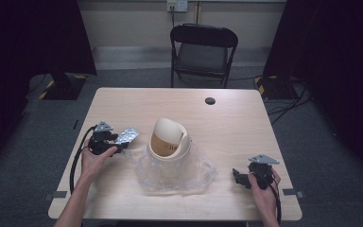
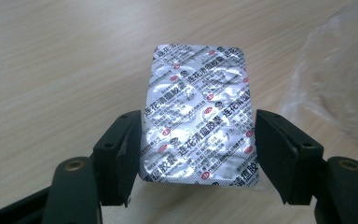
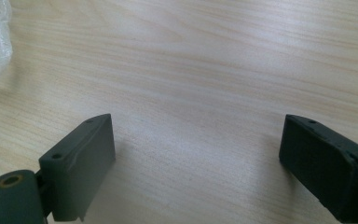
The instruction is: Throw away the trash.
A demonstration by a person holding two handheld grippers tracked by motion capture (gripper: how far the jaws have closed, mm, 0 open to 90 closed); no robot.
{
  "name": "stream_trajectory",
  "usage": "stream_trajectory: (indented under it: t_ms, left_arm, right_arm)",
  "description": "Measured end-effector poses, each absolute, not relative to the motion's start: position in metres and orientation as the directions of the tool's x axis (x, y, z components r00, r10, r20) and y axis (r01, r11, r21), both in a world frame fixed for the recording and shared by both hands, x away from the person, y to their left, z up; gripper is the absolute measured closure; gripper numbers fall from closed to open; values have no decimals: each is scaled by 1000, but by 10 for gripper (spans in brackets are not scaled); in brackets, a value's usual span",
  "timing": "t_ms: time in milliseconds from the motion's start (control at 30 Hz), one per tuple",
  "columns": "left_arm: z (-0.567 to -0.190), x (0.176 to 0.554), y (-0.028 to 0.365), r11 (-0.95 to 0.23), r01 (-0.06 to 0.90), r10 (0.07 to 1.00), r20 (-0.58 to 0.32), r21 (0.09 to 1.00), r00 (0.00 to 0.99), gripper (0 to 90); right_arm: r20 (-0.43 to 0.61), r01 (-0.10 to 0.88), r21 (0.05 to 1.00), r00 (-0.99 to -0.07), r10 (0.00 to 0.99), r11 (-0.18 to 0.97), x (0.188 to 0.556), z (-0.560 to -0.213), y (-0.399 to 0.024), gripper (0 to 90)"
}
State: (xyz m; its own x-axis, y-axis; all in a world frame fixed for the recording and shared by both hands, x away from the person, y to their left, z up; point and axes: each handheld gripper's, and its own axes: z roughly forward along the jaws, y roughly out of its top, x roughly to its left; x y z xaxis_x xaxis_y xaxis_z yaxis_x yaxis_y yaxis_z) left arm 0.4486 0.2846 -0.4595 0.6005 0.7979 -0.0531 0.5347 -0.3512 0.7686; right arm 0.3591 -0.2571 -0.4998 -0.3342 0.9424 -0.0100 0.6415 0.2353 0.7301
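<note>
Silver foil caught the light: a blister pack (image 2: 198,114), printed with red and black characters, was clamped by its two long edges between the jaws of the left gripper (image 2: 196,154). In the high view the pack (image 1: 126,136) was held just above the wooden table (image 1: 227,123), left of a tan cup (image 1: 169,138) standing on a clear plastic bag (image 1: 175,172). The right gripper (image 3: 193,163) was seen with jaws spread wide and nothing between them, over bare wood near the table's right edge, well apart from the bag.
</note>
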Motion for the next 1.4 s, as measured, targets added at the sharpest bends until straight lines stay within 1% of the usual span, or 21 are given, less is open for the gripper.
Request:
stream_trajectory:
  t_ms: [100,233,467,567,733,800,1000,1133,1200,1267,1333,1400]
  left_arm:
    - [-452,445,282,-346,518,792,-52,782,608,341]
    - [-445,439,281,-309,512,783,-91,802,615,341]
    - [-436,430,280,-282,498,782,-104,820,615,341]
    - [-431,420,282,-245,487,784,-124,839,608,341]
    - [-425,407,279,-260,466,775,-105,846,623,341]
    - [-422,401,277,-281,444,779,-68,851,623,341]
    - [-413,388,278,-255,421,756,-92,870,648,341]
    - [-407,382,275,-257,412,745,-93,874,661,341]
    - [-401,376,273,-242,407,725,-114,881,679,341]
    - [-397,372,271,-239,400,715,-119,885,689,341]
    - [-392,365,270,-243,387,718,-104,889,689,341]
    - [-388,360,268,-237,382,706,-112,893,700,341]
  right_arm:
    - [-10,642,730,-334,942,236,359,-500,-257,94]
    - [-10,642,730,-334,942,235,359,-500,-257,94]
    - [-10,642,730,-334,942,235,359,-500,-257,95]
    - [-10,642,730,-334,942,235,359,-500,-257,95]
    - [-10,641,730,-334,942,235,359,-500,-257,94]
    - [-10,642,730,-334,942,235,359,-500,-257,94]
    - [-10,642,730,-334,942,235,359,-500,-257,94]
    - [-10,642,730,-334,942,235,359,-500,-257,94]
    - [-10,642,730,-334,943,235,359,-500,-257,94]
    - [-10,642,730,-334,942,235,359,-500,-257,94]
    - [-10,642,730,-334,942,235,359,-500,-257,94]
    - [-10,642,730,-334,942,235,359,-500,-257,94]
